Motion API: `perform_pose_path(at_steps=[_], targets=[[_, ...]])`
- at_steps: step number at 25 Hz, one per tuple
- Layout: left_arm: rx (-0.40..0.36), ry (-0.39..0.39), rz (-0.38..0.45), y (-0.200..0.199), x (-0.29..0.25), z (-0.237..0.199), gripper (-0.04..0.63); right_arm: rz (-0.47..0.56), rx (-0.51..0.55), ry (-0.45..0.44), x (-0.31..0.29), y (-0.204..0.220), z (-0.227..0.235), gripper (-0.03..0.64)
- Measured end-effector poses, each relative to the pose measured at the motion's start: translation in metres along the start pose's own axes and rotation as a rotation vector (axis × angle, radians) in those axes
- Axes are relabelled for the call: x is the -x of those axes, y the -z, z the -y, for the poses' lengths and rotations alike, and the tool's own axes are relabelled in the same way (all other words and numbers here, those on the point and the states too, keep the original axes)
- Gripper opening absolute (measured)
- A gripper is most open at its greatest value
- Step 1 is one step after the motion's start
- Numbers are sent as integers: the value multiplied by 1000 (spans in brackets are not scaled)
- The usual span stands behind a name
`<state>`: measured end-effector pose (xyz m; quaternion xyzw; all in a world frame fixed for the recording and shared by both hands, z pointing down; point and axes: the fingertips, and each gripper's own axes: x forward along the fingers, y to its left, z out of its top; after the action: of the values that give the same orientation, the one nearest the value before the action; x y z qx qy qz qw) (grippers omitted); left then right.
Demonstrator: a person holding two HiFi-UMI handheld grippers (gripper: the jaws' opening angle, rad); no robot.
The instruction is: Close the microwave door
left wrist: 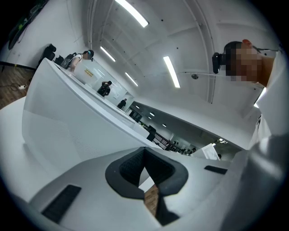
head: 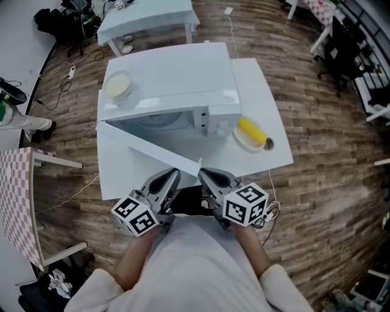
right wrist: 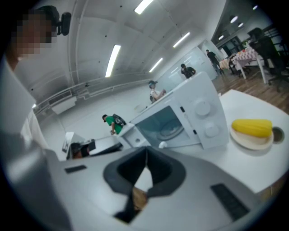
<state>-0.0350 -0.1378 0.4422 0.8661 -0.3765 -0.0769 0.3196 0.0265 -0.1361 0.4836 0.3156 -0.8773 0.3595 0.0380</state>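
Observation:
The white microwave (head: 170,82) stands on a white table (head: 262,91). Its door (head: 149,145) is swung wide open toward me, with its free edge near the table's front. Both grippers are held close to my body just short of that edge. My left gripper (head: 173,177) is shut and empty, and in the left gripper view the door (left wrist: 67,126) fills the left side beyond that gripper (left wrist: 144,151). My right gripper (head: 205,177) is also shut and empty. In the right gripper view the microwave (right wrist: 203,113) with its open cavity (right wrist: 162,126) lies ahead of the right gripper (right wrist: 146,151).
A yellow corn cob (head: 251,130) lies on a small plate (head: 244,141) right of the microwave. A pale bowl (head: 117,85) sits on the microwave's top. Another table (head: 146,18) stands behind, a checked table (head: 15,195) at left, chairs (head: 341,49) at right. Cables (head: 67,67) trail on the floor.

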Motion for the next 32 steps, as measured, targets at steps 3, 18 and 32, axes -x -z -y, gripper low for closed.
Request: perform_pose_path(at_steps=[3, 18, 32], targets=[[6, 3, -1, -1, -1, -2, 18, -6, 3, 17, -1, -1, 2, 23], [42, 24, 18, -10, -13, -3, 18, 18, 3, 67, -4, -17, 17, 23], [54, 39, 6, -13, -23, -8, 18, 36, -10, 89, -9, -27, 29, 23]])
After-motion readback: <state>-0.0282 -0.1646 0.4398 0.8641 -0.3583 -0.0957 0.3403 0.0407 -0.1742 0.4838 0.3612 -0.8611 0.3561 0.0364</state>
